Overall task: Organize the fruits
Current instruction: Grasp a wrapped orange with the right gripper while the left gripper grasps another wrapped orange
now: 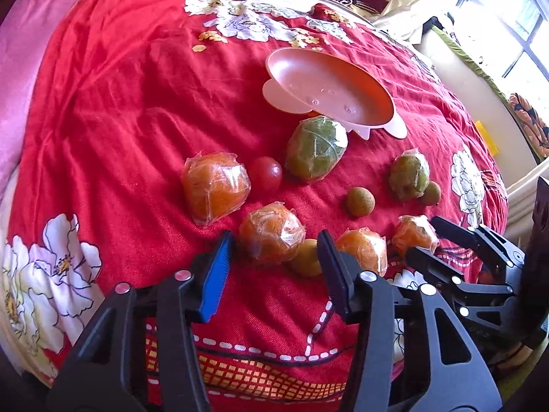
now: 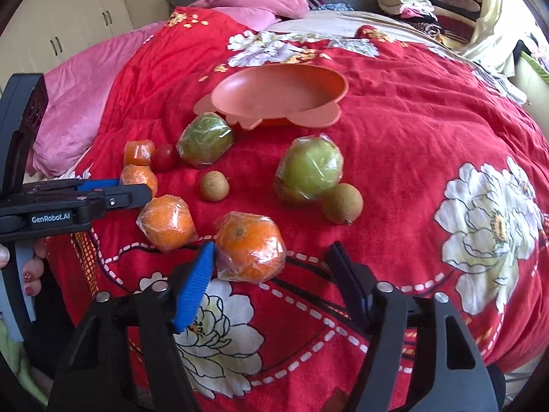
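Observation:
Fruits lie on a red flowered bedspread in front of an empty pink bowl [image 1: 326,92], which also shows in the right wrist view [image 2: 274,98]. My left gripper [image 1: 274,250] is open, its fingers on either side of a wrapped orange [image 1: 271,233] and a small brown fruit [image 1: 307,257]. My right gripper [image 2: 271,261] is open, close around the near side of another wrapped orange [image 2: 252,245]. Other wrapped oranges [image 1: 214,189] [image 2: 168,223], two wrapped green fruits [image 1: 315,149] [image 2: 308,170], a red tomato [image 1: 266,173] and small brown fruits [image 2: 214,185] lie between the grippers and the bowl.
The bedspread [image 2: 429,120] covers a bed with pink pillows [image 2: 254,1] at the head. Folded clothes [image 2: 411,0] are piled at the far right. A white wardrobe [image 2: 68,17] stands at the left, a window [image 1: 507,17] at the right. The left gripper shows in the right wrist view [image 2: 85,202].

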`<state>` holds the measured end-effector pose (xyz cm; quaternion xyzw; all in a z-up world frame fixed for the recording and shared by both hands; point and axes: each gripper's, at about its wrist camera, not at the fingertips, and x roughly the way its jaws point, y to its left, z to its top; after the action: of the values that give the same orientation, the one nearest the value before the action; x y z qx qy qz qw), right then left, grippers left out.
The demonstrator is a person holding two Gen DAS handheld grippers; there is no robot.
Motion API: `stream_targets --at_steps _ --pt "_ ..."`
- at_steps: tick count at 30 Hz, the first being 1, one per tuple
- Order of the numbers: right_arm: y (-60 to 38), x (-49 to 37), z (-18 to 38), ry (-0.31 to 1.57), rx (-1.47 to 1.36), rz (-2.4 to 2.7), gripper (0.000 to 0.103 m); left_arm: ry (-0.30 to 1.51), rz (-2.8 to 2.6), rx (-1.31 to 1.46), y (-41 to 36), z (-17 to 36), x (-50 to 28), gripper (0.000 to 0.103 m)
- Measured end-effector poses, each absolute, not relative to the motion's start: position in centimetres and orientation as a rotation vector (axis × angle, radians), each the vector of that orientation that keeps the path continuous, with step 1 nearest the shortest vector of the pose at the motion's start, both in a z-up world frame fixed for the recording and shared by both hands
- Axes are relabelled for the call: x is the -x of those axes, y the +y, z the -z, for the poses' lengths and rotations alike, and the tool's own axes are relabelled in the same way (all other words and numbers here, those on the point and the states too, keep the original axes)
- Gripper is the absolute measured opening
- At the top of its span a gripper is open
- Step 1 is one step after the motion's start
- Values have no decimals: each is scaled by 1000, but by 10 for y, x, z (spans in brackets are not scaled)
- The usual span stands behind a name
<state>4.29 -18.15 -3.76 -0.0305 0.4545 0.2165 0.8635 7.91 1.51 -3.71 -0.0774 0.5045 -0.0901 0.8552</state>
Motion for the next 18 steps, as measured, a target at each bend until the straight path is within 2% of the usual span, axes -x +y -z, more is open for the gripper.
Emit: stream_targets --at_steps 2,5,9,18 --pt "-178 -44 42 972 57 -479 52 1062 194 162 14 38 -81 41" --pt "-174 -44 45 968 73 -485 50 1071 210 186 18 40 -84 40" --pt "-176 -46 44 965 39 -511 40 1080 224 219 24 42 -91 34" --pt "-182 -42 39 956 -4 -521 39 1088 249 252 29 43 -96 30"
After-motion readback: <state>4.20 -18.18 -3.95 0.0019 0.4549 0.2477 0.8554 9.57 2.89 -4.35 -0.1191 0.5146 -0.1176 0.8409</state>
